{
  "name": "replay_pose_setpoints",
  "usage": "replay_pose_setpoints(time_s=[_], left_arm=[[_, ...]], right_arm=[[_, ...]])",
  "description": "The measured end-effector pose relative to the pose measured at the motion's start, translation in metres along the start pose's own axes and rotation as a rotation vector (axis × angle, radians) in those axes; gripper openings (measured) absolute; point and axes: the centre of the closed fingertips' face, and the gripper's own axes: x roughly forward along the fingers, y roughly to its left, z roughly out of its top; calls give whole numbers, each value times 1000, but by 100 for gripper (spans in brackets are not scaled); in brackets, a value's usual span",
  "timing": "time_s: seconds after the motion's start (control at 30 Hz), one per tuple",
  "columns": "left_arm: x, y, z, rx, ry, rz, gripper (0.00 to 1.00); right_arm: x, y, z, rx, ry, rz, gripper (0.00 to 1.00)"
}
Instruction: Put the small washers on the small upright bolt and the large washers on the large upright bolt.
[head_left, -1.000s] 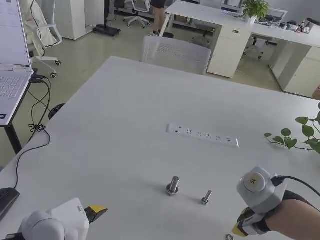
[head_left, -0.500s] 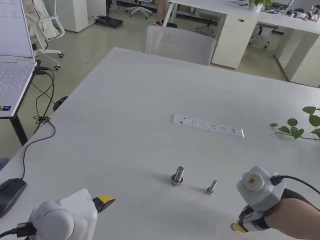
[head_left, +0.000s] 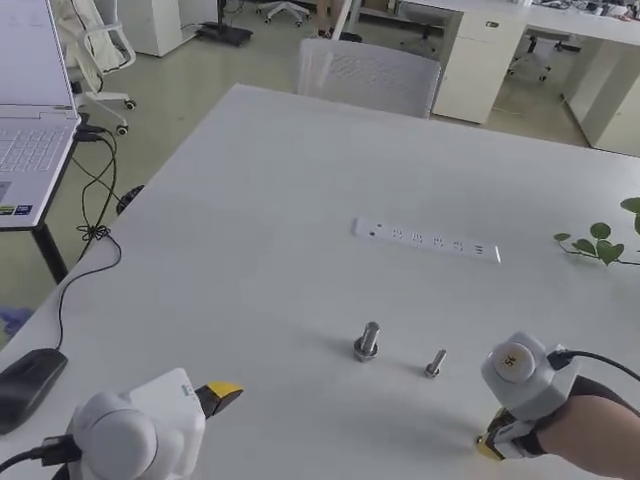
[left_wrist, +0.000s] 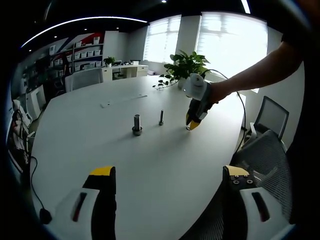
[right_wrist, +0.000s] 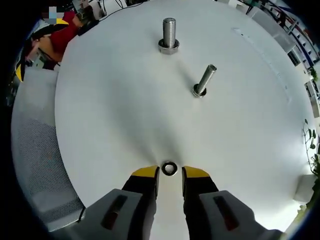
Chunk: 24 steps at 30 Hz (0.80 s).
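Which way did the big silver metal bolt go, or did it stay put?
No. The big silver metal bolt sits just as near the long white power strip as before; the head camera shifted instead.

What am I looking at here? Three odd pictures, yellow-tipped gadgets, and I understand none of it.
No robot: a person holds a two-jaw gripper in each hand. One picture comes from a headset camera looking down on the table; the two round ones come from cameras on the grippers. On the table stand a large bolt and a small bolt, with a power strip beyond. The left gripper is open and empty. The right gripper, jaws slightly apart, has a washer lying at its tips, not gripped.
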Motion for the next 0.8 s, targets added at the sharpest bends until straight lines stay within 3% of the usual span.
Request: replay_pose_setpoints(time_s=[0.8], left_arm=[[0,2,0,-1,3,-8,87]], right_arm=[[0,3,-1,-2,-1,-17,16]])
